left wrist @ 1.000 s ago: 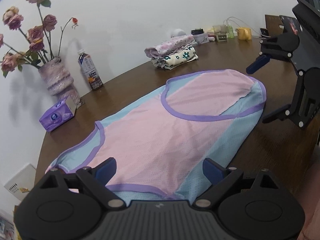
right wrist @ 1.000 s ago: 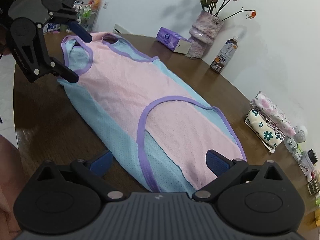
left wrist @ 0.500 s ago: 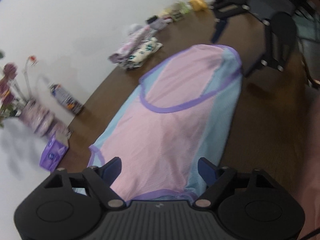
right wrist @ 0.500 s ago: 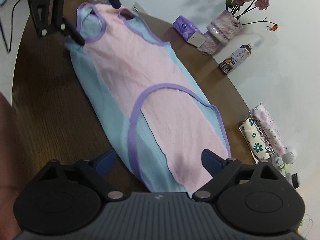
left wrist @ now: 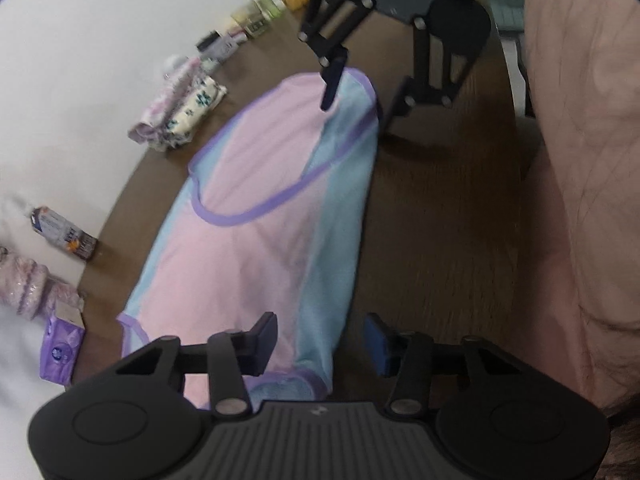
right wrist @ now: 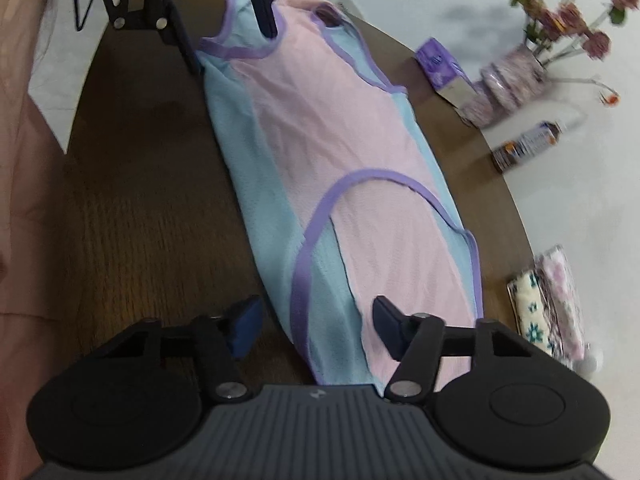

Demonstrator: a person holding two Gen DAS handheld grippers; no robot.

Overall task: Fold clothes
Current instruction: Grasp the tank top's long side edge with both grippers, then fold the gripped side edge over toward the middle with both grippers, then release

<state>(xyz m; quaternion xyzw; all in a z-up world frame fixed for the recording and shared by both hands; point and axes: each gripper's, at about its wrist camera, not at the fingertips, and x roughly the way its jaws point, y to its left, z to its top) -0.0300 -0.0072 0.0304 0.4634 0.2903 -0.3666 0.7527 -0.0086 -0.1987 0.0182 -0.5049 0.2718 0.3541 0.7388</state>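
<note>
Both claws, left claw (left wrist: 320,340) and right claw (right wrist: 314,320), have rolled since earlier, closing astride the pastel garment (left wrist: 256,248), not yet gripping; bottle label (left wrist: 60,232) unreadable.

Soft, even indoor light, no hard glare. Faint shadows on the white wall (right wrist: 460,12) behind the flowers (right wrist: 568,4). Strong fisheye bending, dark corners. Motion blur throughout, heaviest on the bottle (left wrist: 64,234) and far clutter.

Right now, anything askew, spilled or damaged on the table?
Nothing stands out. The pink and blue garment lies flat and straight on the table, and the bottle stands upright beside the flower vase. No spill or damage shows.
</note>
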